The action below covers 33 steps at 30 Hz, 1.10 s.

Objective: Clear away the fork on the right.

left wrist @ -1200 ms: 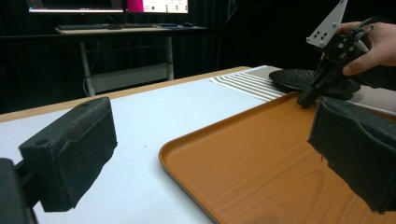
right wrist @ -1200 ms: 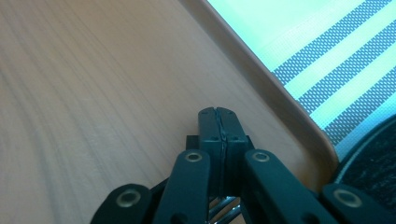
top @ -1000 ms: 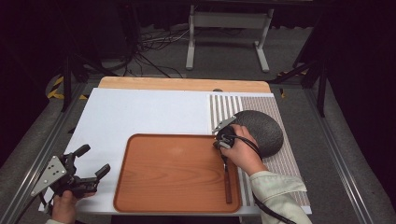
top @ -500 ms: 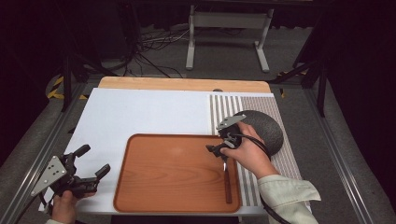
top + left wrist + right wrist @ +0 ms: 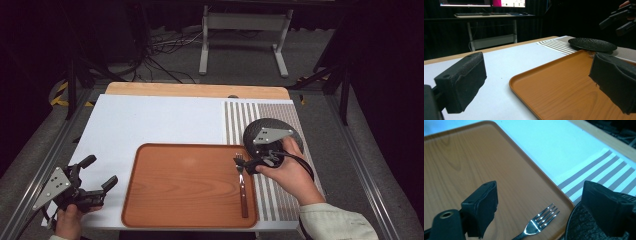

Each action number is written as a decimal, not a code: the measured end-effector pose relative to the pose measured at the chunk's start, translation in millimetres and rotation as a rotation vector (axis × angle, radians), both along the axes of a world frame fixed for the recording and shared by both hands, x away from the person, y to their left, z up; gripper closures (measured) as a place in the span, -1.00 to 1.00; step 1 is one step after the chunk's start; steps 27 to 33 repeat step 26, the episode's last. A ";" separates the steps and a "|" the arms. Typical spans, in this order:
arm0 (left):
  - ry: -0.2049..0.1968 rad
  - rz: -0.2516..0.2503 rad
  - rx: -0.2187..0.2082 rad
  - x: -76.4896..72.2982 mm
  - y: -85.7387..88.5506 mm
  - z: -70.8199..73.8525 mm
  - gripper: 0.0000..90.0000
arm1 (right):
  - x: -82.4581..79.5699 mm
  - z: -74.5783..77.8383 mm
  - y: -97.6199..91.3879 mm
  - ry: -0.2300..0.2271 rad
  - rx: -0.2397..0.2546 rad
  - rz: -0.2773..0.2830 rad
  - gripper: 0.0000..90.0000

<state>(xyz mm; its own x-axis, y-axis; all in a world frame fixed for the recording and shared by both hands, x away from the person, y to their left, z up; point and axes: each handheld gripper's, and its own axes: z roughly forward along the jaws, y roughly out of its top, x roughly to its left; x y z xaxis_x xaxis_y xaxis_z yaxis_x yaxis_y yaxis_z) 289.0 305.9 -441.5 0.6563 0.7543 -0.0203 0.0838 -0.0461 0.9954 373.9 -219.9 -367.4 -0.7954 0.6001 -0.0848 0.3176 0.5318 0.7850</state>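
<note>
Each hand carried a matte black two-jaw tool. The left gripper (image 5: pixel 97 172) bore a grey three-cornered plate with small dark holes on top. Seen from its own camera, the pads (image 5: pixel 464 81) were blocky, rough-textured foam-like black — one had a small round hole in its upper face. The right gripper (image 5: pixel 240 164) had the same grey plate and a black cable looping off its back. One right pad (image 5: pixel 482 207) sat on a black arm with a brass-coloured ringed hole. The right sleeve (image 5: pixel 337 222) was pale, greenish-white cloth — loosely creased.
</note>
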 end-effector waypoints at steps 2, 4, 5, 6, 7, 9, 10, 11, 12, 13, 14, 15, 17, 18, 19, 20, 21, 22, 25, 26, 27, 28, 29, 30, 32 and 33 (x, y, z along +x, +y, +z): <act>0.000 0.000 -0.001 -0.1 0.0 0.0 -0.96 | -5.4 0.5 -5.4 -0.013 0.025 0.000 -0.68; 0.000 0.000 -0.001 -0.2 0.0 0.1 -0.96 | -7.4 0.5 -7.6 -0.021 0.032 0.000 -0.68; 0.000 0.000 -0.001 -0.4 0.2 0.1 -0.96 | -11.3 0.0 -12.4 -0.039 0.049 0.001 -0.69; 0.000 0.001 -0.001 -0.4 0.3 0.1 -0.96 | -14.8 -0.6 -16.8 -0.052 0.067 0.003 -0.69; 0.000 0.002 -0.002 -0.3 0.3 0.0 -0.96 | -17.2 -1.4 -20.6 -0.064 0.085 0.004 -0.69; 0.000 0.002 -0.003 -0.3 0.2 0.0 -0.96 | -21.2 -3.2 -27.1 -0.086 0.117 0.001 -0.69; 0.000 0.002 -0.002 -0.4 0.1 0.1 -0.96 | -24.1 -4.7 -31.8 -0.106 0.139 -0.001 -0.70; -0.002 0.003 0.000 -0.6 0.2 0.3 -0.96 | -25.6 -5.9 -34.7 -0.119 0.152 -0.003 -0.70; -0.003 0.003 0.000 -0.7 0.3 0.4 -0.96 | -29.0 -8.7 -40.3 -0.135 0.177 -0.011 -0.70; -0.003 0.003 0.000 -0.7 0.3 0.4 -0.96 | -31.2 -11.0 -43.9 -0.146 0.192 -0.015 -0.70; -0.002 0.005 -0.004 -0.7 0.2 0.3 -0.96 | -32.5 -12.9 -46.6 -0.157 0.206 -0.017 -0.70; -0.002 0.007 -0.005 -0.8 0.2 0.3 -0.96 | -35.1 -16.0 -51.1 -0.163 0.230 -0.025 -0.70; -0.004 0.008 -0.008 -1.0 0.0 0.2 -0.96 | -39.4 -22.0 -59.2 -0.183 0.266 -0.032 -0.70; -0.004 0.008 -0.004 -1.2 0.2 0.4 -0.96 | -41.1 -25.0 -62.5 -0.196 0.282 -0.033 -0.70; -0.004 0.008 -0.004 -1.2 0.2 0.4 -0.96 | -43.2 -27.9 -66.2 -0.199 0.294 -0.038 -0.70; -0.004 0.009 -0.005 -1.3 0.2 0.4 -0.96 | -43.2 -27.9 -66.2 -0.199 0.294 -0.038 -0.70; -0.004 0.009 -0.006 -1.3 0.2 0.3 -0.96 | -44.9 -31.1 -69.9 -0.203 0.306 -0.043 -0.70; -0.004 0.010 -0.008 -1.2 0.3 0.2 -0.96 | -46.9 -35.5 -74.7 -0.210 0.316 -0.047 -0.70; -0.006 0.017 -0.015 -1.7 0.7 0.0 -0.96 | -51.2 -47.9 -86.7 -0.211 0.346 -0.074 -0.67; -0.005 0.019 -0.018 -1.9 1.0 0.2 -0.96 | -52.1 -51.8 -90.3 -0.222 0.358 -0.081 -0.67; -0.005 0.019 -0.018 -1.9 1.0 0.2 -0.96 | -52.1 -51.8 -90.3 -0.222 0.358 -0.081 -0.67; -0.005 0.019 -0.018 -1.9 1.0 0.2 -0.96 | -52.1 -51.8 -90.3 -0.222 0.358 -0.081 -0.67; -0.005 0.019 -0.018 -1.9 1.0 0.2 -0.96 | -52.1 -51.8 -90.3 -0.222 0.358 -0.081 -0.67; -0.005 0.019 -0.018 -1.9 1.0 0.2 -0.96 | -52.1 -51.8 -90.3 -0.222 0.358 -0.081 -0.67; -0.005 0.019 -0.018 -1.9 1.0 0.2 -0.96 | -52.1 -51.8 -90.3 -0.222 0.358 -0.081 -0.67; -0.005 0.019 -0.018 -1.9 1.0 0.2 -0.96 | -52.1 -51.8 -90.3 -0.222 0.358 -0.081 -0.67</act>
